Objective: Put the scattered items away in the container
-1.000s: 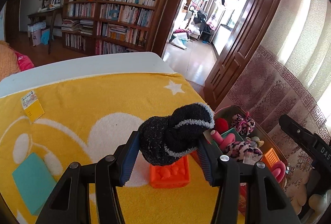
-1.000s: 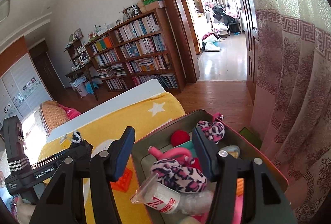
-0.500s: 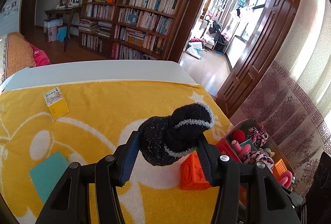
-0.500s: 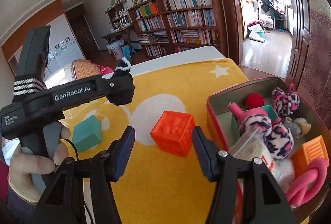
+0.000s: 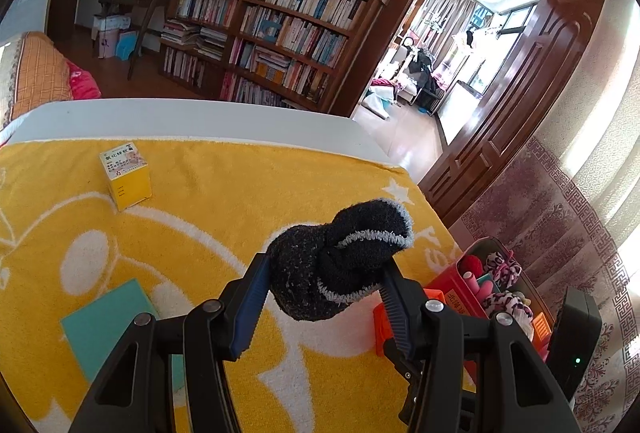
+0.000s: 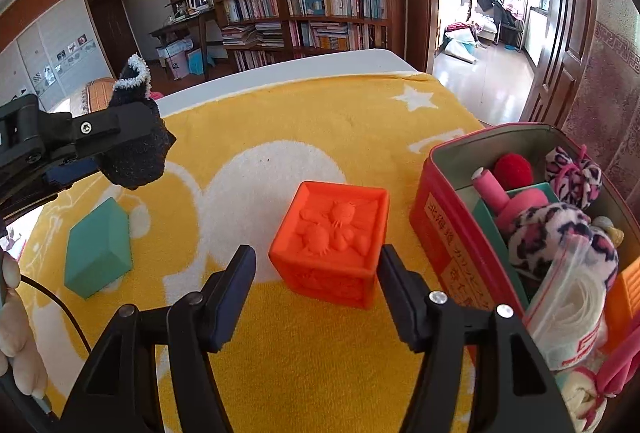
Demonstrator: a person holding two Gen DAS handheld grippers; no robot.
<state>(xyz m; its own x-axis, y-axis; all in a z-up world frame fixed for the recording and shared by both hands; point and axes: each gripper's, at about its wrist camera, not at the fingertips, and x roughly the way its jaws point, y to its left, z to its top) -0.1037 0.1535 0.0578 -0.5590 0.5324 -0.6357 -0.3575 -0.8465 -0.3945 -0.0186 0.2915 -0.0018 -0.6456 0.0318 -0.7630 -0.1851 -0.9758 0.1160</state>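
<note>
black sock [image 5: 340,261]: gripped aloft | orange cube [image 6: 332,249]: beside red tin [image 6: 440,233]

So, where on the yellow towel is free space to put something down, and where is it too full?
The towel is bare between the orange cube and the teal block, and from the cube to the far white edge. More room lies between the yellow box and the star. The red tin is crowded, and its gap to the cube is narrow.
</note>
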